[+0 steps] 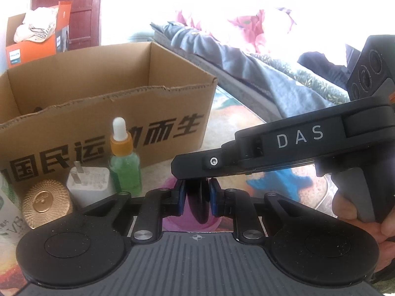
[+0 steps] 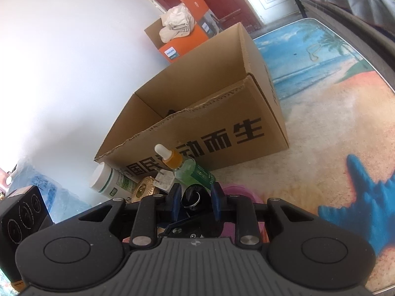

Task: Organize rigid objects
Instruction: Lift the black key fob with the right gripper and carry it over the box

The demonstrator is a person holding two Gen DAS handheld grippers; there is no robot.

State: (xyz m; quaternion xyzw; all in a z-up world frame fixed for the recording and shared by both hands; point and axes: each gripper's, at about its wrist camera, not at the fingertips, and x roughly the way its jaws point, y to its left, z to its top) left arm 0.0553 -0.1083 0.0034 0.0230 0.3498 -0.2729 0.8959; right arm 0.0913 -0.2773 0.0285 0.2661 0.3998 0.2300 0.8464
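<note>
On a glass-topped table printed with a beach scene stands an open cardboard box with torn top edges and black Chinese characters on its front wall. A dark shape just shows over the torn front edge; what it is cannot be told. In front of that wall, near the table's left edge, a row of small things stands close together: a green dropper bottle with orange collar and white bulb, a white plug adapter with its prongs up, a gold ribbed lid, and a white pill bottle lying on its side, cut off at the frame edge in the left wrist view.

The left gripper has its blue pads closed to a narrow gap around a dark round object, seen edge-on, too dark to identify. The right gripper meets it from the right side, its fingers set either side of the same black piece, which shows a shiny ring; whether those pads touch it is unclear. Beneath both lies a pink round thing, mostly hidden.

Behind the box sits an orange Philips carton topped with a pale cloth.
</note>
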